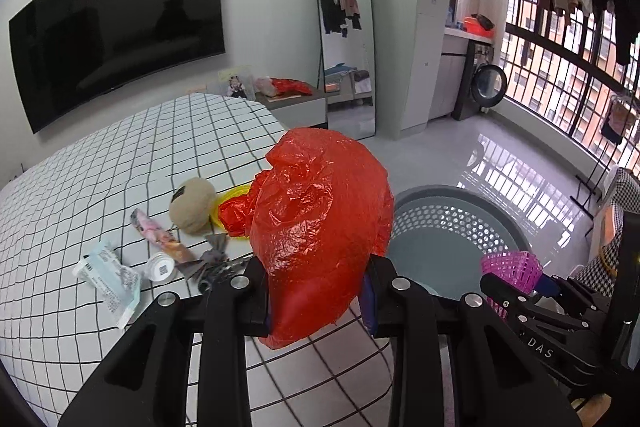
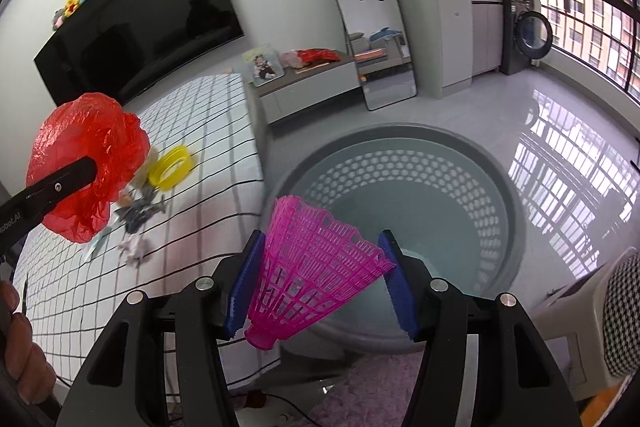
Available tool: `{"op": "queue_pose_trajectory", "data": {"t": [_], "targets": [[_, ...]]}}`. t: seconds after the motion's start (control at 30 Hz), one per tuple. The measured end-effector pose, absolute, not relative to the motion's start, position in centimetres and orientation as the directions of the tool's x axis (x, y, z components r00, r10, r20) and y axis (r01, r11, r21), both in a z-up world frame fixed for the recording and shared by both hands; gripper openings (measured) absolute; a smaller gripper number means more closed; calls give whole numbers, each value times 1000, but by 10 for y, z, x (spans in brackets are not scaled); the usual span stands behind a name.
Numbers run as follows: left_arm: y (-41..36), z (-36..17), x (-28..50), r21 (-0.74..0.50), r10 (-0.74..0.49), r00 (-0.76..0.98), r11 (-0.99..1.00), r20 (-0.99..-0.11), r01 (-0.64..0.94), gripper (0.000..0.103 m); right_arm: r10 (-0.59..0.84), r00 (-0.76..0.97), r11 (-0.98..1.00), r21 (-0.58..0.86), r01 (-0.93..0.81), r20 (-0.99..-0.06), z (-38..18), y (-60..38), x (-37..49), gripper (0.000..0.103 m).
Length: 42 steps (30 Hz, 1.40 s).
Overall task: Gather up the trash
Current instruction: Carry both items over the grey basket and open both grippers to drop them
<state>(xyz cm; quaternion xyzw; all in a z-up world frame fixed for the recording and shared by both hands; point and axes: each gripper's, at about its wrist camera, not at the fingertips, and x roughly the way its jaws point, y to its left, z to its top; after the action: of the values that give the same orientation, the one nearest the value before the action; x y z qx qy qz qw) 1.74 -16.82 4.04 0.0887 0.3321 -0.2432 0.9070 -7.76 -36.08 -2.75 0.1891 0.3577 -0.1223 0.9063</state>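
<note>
My left gripper is shut on a crumpled red plastic bag and holds it above the edge of the checked bed, left of the grey perforated basket. The bag also shows in the right wrist view. My right gripper is shut on a pink plastic shuttlecock and holds it over the near rim of the basket. The shuttlecock also shows in the left wrist view.
On the bed lie a yellow ring, a beige round pouch, a printed wrapper, a white packet, a small white lid and dark scraps. A mirror and cabinet stand behind.
</note>
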Motion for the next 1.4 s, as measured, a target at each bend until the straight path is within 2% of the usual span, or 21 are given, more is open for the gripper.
{"op": "queue_pose_trajectory", "data": {"t": [0.27, 0.6, 1.1, 1.17, 1.23, 1.27, 1.3, 1.4], "targets": [[-232, 21, 20, 16, -425, 593, 804, -684, 594, 29, -152, 695, 857, 257, 447, -703, -38, -411, -88, 56], [-296, -11, 9, 14, -457, 498, 727, -737, 687, 29, -156, 664, 840, 256, 479, -731, -56, -446, -91, 56], [-314, -32, 15, -11, -435, 454, 732, -778, 682, 32, -128, 650, 838, 269, 475, -749, -75, -460, -74, 56], [-315, -33, 17, -13, -430, 453, 736, -781, 677, 34, -127, 651, 840, 268, 472, -748, -75, -462, -73, 58], [-315, -33, 18, -12, -423, 457, 743, -783, 669, 39, -132, 655, 839, 268, 474, -744, -75, -463, -73, 64], [-315, -33, 19, -9, -419, 462, 747, -782, 664, 40, -133, 662, 837, 274, 473, -738, -74, -465, -73, 73], [-314, -33, 19, -8, -418, 466, 751, -780, 660, 45, -134, 667, 837, 277, 472, -733, -74, -465, -74, 77], [-311, -31, 21, -10, -417, 481, 763, -771, 646, 61, -143, 666, 836, 271, 477, -732, -74, -466, -74, 77]]}}
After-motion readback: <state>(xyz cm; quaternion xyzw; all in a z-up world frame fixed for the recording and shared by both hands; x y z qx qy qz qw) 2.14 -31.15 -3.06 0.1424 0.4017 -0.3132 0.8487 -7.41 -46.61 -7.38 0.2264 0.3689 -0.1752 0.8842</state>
